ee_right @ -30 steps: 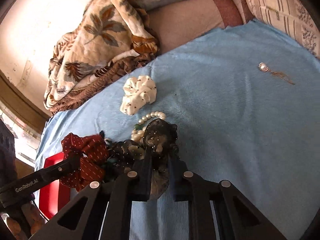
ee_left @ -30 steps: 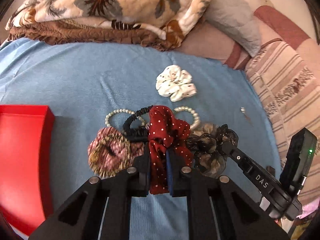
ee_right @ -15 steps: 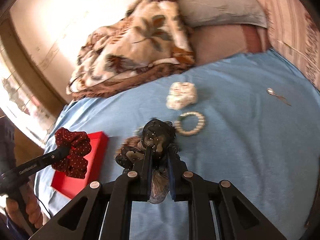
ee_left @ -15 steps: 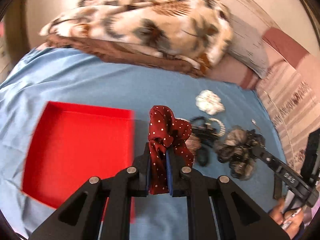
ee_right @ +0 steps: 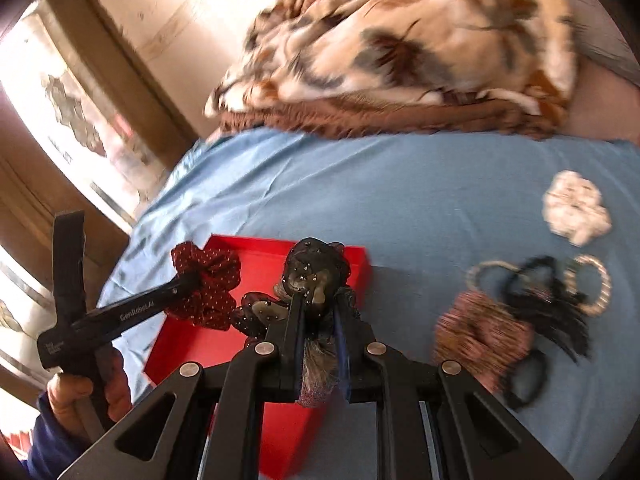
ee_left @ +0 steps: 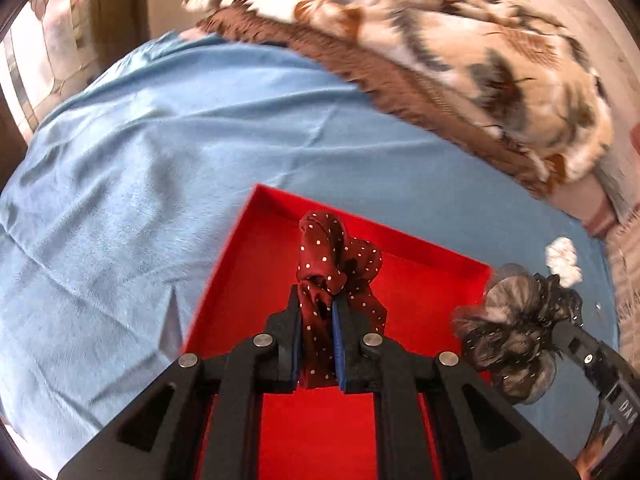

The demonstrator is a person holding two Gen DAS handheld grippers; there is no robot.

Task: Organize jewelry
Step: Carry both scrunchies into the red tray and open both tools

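My left gripper (ee_left: 316, 312) is shut on a dark red polka-dot scrunchie (ee_left: 336, 268) and holds it above the open red box (ee_left: 424, 280). My right gripper (ee_right: 318, 312) is shut on a black and grey sheer scrunchie (ee_right: 316, 268), held over the right edge of the red box (ee_right: 256, 256). The black scrunchie also shows in the left wrist view (ee_left: 516, 320), and the red one in the right wrist view (ee_right: 208, 280). A white scrunchie (ee_right: 576, 208), a pink patterned scrunchie (ee_right: 480, 332), black hair ties (ee_right: 536, 280) and pearl bracelets (ee_right: 596, 284) lie on the blue sheet.
The blue sheet (ee_left: 160, 168) covers the bed. A floral blanket with a brown fringe (ee_left: 440, 40) is piled along the far edge. A window and wooden frame (ee_right: 72, 120) stand at the left. A striped cushion (ee_left: 628, 264) is at the right.
Both grippers have swung left with their scrunchies. The red scrunchie is now over the red box and the black one has come to the box's right edge.
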